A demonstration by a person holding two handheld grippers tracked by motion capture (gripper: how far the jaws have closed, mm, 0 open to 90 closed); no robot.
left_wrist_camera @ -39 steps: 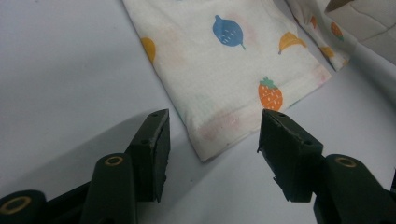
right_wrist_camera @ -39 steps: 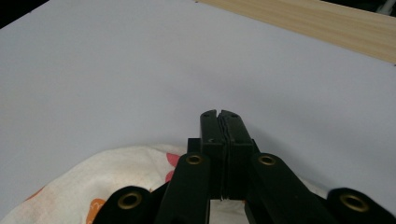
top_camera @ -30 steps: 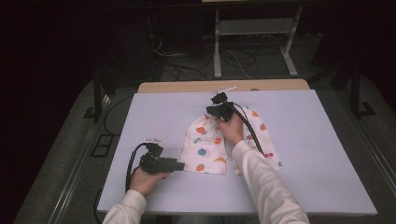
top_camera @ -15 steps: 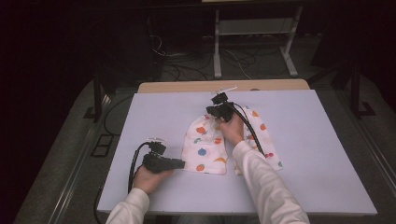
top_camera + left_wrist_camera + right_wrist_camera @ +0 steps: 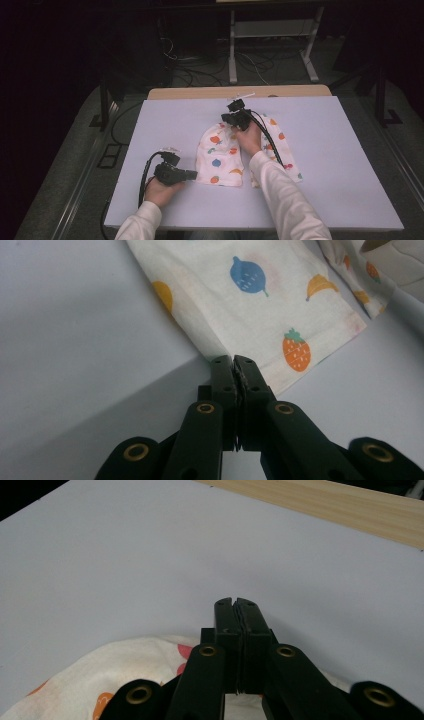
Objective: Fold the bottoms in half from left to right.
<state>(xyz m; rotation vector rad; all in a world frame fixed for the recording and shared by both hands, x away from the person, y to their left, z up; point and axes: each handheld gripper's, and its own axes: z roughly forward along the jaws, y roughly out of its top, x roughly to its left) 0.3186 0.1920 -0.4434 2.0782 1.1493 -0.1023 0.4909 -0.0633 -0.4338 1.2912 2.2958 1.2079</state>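
A white cloth (image 5: 220, 155) printed with coloured fruit lies flat on the pale lilac table (image 5: 325, 150). My left gripper (image 5: 196, 175) is at its near left corner. Its jaws have just been closing. In the left gripper view they are shut (image 5: 233, 362) with the corner of the cloth (image 5: 260, 295) pinched between the tips. My right gripper (image 5: 227, 118) rests at the cloth's far edge, with a hand on it. In the right gripper view its jaws (image 5: 234, 602) are shut and point out over bare table, while the cloth (image 5: 100, 680) bulges beneath them. Nothing shows between the tips.
A wooden board (image 5: 240, 92) runs along the table's far edge. Beyond it stand a metal frame (image 5: 270, 45) and loose cables (image 5: 200, 70) on the dark floor. A black cable (image 5: 145, 180) trails from the left gripper.
The left gripper's jaws have drawn together at the cloth's near left corner. Both hands and the cloth stay in place.
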